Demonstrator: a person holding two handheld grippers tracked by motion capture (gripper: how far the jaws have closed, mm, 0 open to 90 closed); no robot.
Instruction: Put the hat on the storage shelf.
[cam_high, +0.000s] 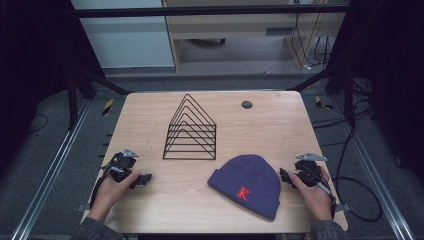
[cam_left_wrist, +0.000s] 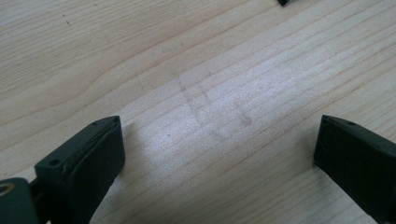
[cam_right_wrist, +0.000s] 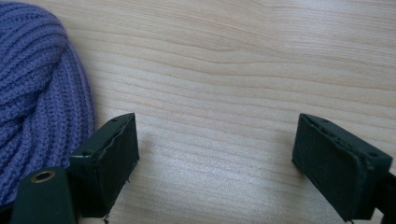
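Note:
A purple knit beanie (cam_high: 247, 184) with a red letter K on its cuff lies flat on the wooden table (cam_high: 260, 125), front right of centre. My right gripper (cam_high: 287, 178) rests on the table just right of the beanie, open, with bare wood between its jaws; the beanie's ribbed edge (cam_right_wrist: 37, 102) lies beside its left jaw. My left gripper (cam_high: 143, 179) sits at the table's front left, open over bare wood (cam_left_wrist: 215, 116), held by a hand. A black wire rack (cam_high: 190, 131) of nested triangular frames stands behind, left of centre.
A small round dark grommet (cam_high: 246, 104) is set in the table near its far edge. Cables trail off the right side of the table. Dark floor and metal rails surround the table.

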